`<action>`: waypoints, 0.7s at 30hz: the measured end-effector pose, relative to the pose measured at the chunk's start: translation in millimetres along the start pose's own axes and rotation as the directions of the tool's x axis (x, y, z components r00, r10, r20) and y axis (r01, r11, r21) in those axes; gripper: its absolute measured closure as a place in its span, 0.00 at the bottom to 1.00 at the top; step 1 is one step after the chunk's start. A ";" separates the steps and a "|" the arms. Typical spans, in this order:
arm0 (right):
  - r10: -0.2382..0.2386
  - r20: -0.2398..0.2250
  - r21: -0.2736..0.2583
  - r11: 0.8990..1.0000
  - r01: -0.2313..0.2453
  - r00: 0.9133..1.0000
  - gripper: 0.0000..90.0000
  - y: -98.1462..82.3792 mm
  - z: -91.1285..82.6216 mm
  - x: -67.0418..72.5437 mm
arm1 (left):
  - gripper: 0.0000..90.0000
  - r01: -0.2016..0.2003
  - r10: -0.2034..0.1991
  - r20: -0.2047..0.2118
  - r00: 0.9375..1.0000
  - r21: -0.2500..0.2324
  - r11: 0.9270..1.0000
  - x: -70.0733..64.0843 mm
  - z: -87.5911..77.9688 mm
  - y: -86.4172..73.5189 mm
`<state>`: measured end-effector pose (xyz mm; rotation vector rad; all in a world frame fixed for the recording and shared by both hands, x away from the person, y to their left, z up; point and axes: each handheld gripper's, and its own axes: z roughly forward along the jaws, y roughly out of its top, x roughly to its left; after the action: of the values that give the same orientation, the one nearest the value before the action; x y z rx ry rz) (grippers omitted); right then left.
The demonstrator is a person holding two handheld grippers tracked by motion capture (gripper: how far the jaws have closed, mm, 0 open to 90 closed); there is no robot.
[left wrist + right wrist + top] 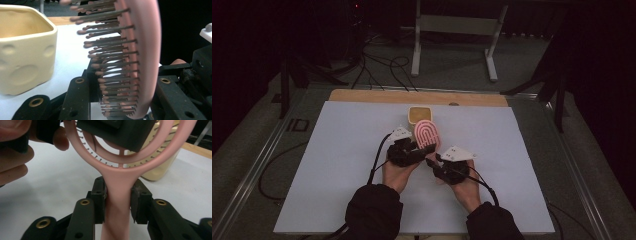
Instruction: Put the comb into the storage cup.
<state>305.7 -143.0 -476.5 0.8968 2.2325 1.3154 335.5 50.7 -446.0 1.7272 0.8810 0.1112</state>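
One pink hairbrush (428,134) is sitting between two hand-held grippers above the white sheet (337,165) covering the table; one cream-yellow cup (420,115) with dimpled walls is standing on the sheet just behind the brush, near the sheet's far edge; in the left gripper view the cup's (23,50) inside is looking bare as far as its rim is letting one see, though the bottom is lying out of sight

The left gripper (412,150) is clamping the brush head; in the left gripper view its jaws are pressing on the head (140,62) from both sides, one on the bristle side among the brown-tipped pins and one on the smooth pink back; the head is standing edge-on and roughly upright there

The right gripper (437,162) is flanking the brush handle; in the right gripper view the handle (117,195) is running straight up between the two black jaws; the left-hand pad is touching it, while the other is sitting right against it or a hair off, so a firm grip is looking likely but the contact on that side is too close to call; the left gripper's black body (117,131) is covering the middle of the looped head above

Two hands in dark sleeves are coming in from the near edge of the table, one on each gripper; both are hovering close together near the sheet's middle
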 end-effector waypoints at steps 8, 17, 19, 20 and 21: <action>0.009 -0.007 -0.006 1.000 -0.009 1.000 0.53 0.9 0.5 0.0 | 0.72 0.000 0.000 -0.002 1.000 -0.004 1.000 0.2 -0.3 -0.4; 0.082 0.028 -0.021 0.996 -0.081 0.996 0.15 3.3 -2.9 -8.4 | 0.72 -0.007 0.008 0.019 1.000 -0.013 1.000 1.9 -3.9 0.8; 0.082 0.015 -0.024 0.996 -0.082 0.996 0.13 4.4 -4.3 -8.9 | 0.72 -0.014 0.014 0.027 1.000 -0.012 1.000 2.3 -4.8 0.7; 0.082 0.015 -0.024 0.996 -0.082 0.996 0.13 4.4 -4.3 -8.9 | 0.72 -0.014 0.014 0.027 1.000 -0.012 1.000 2.3 -4.8 0.7; 0.072 0.015 -0.022 0.997 -0.071 0.997 0.11 5.3 -5.2 -8.8 | 0.72 -0.021 0.021 0.037 0.999 -0.011 1.000 3.1 -6.0 0.8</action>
<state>310.5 -150.6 -469.2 0.9842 2.1882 1.3564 335.1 57.2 -444.3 1.7235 0.8339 0.0971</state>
